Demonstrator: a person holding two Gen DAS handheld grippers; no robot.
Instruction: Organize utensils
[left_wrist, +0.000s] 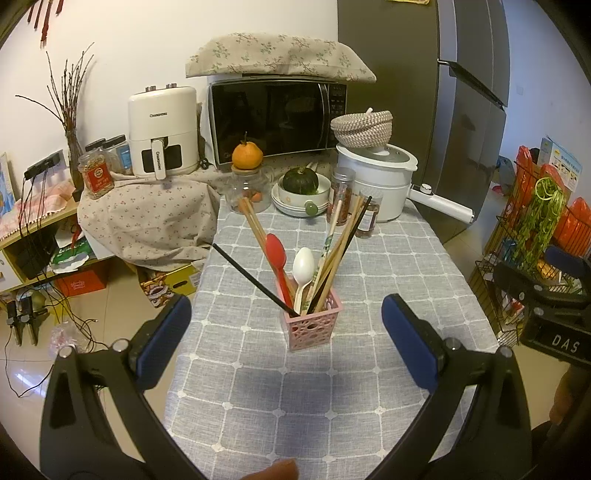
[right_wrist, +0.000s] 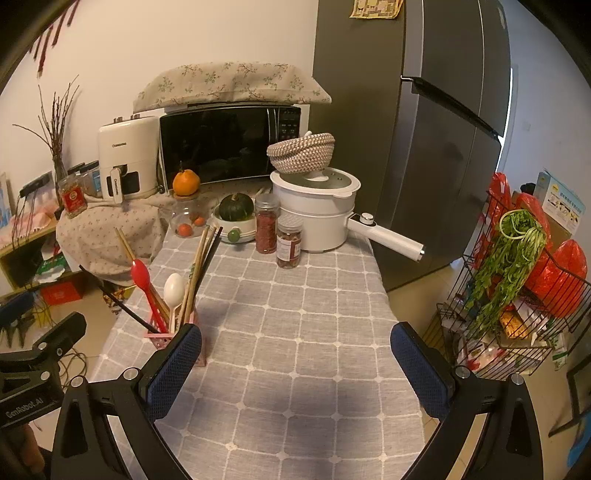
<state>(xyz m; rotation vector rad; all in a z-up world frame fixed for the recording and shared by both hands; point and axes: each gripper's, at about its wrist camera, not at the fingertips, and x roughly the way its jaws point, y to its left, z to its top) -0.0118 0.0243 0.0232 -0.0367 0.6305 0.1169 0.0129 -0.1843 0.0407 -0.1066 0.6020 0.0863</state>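
A pink perforated holder (left_wrist: 310, 326) stands on the grey checked tablecloth (left_wrist: 388, 266). It holds a red spoon (left_wrist: 276, 253), a white spoon (left_wrist: 303, 264), wooden chopsticks (left_wrist: 341, 243) and a black chopstick (left_wrist: 251, 277). My left gripper (left_wrist: 286, 314) is open and empty, its blue pads on either side of the holder, nearer the camera. In the right wrist view the holder (right_wrist: 160, 338) with the red spoon (right_wrist: 141, 275) and white spoon (right_wrist: 174, 288) sits at the left, partly behind the left finger (right_wrist: 173, 365). My right gripper (right_wrist: 295, 343) is open and empty above bare cloth (right_wrist: 314, 350).
At the table's far end stand a white pot (right_wrist: 317, 210) with a woven basket (right_wrist: 301, 151) on it, two spice jars (right_wrist: 277, 236), a bowl with a green squash (right_wrist: 236, 208) and a glass jar (right_wrist: 186, 218). A microwave (right_wrist: 229, 142) and fridge (right_wrist: 424, 129) are behind. A wire rack (right_wrist: 517, 295) stands right.
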